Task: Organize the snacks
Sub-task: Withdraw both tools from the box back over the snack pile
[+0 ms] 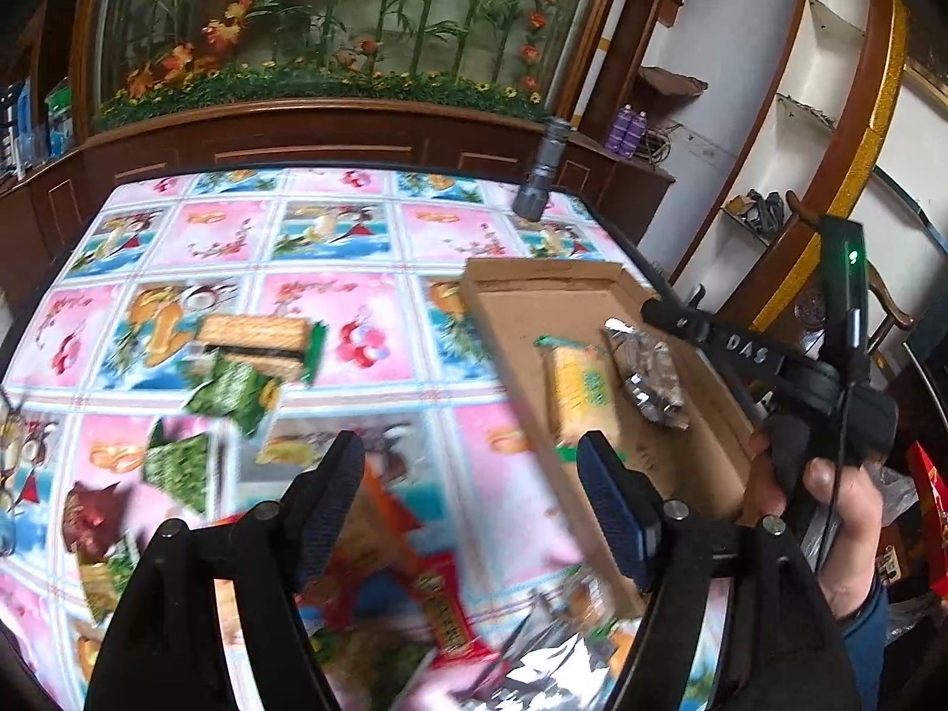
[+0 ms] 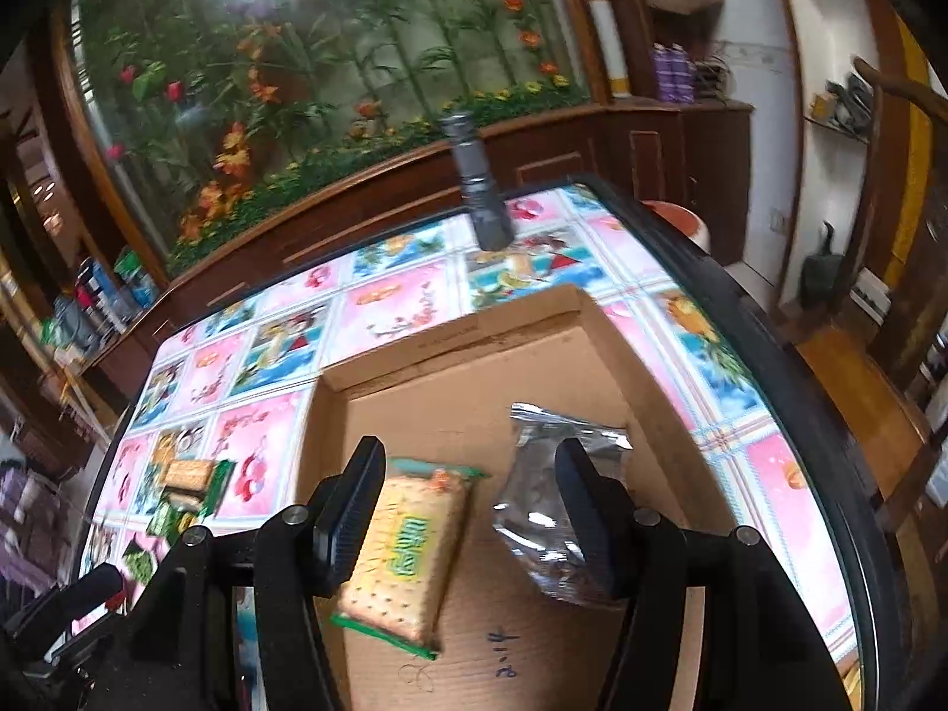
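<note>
A shallow cardboard box lies on the right part of the table. Flat on its floor are a yellow cracker packet and a crinkled silver packet. My right gripper hovers open over both, its pads pressing on neither; the left wrist view shows it above the box, held by a hand. My left gripper is open and empty above the tablecloth beside the box. Loose on the cloth lie a sandwich biscuit packet, green packets and an orange-red packet.
A grey flashlight stands at the table's far edge behind the box. A brown packet lies at the left. A wooden cabinet with a planted glass case runs behind the table, and shelves stand to the right.
</note>
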{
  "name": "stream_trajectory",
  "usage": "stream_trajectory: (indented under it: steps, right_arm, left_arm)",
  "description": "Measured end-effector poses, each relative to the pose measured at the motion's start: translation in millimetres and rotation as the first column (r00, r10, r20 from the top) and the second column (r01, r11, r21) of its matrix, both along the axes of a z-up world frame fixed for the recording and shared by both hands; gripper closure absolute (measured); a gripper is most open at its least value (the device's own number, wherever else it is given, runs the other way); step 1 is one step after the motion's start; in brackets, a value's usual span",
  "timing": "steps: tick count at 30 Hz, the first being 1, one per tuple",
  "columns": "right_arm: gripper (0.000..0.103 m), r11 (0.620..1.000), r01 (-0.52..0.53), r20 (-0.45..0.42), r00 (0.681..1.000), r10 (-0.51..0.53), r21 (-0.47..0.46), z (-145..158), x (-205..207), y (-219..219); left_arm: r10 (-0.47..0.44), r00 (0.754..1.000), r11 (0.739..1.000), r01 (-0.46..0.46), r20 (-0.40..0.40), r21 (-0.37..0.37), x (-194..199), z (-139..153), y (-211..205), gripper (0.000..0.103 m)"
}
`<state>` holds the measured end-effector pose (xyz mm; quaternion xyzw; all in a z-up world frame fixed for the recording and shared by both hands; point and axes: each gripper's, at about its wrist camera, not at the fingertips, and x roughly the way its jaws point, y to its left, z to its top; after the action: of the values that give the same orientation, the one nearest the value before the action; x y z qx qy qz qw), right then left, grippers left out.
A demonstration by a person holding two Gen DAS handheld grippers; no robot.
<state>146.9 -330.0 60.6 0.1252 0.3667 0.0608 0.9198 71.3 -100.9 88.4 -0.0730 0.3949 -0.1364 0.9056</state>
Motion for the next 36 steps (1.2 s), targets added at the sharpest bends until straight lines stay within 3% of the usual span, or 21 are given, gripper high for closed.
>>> stream_trajectory:
  steps: [13, 24, 36]
  right_arm:
    - [0.039, 0.991, -0.111, 0.035, 0.993, 0.113, -0.072, 0.1, -11.7, 41.5]
    - [0.039, 0.977, -0.177, 0.062, 0.981, 0.185, -0.119, -3.2, -19.3, 68.4]
    - [0.039, 0.973, -0.197, 0.056, 0.977, 0.205, -0.123, -10.4, -19.4, 75.2]
  left_arm:
    - [0.126, 0.992, 0.991, -0.126, 0.002, 0.049, -36.7, -8.9, 83.7, 0.030]
    - [0.258, 0.963, 0.966, -0.258, -0.076, 0.006, -50.8, -31.6, 159.4, 0.030]
    - [0.257, 0.963, 0.966, -0.256, -0.086, 0.018, -56.1, -36.3, 170.5, 0.030]
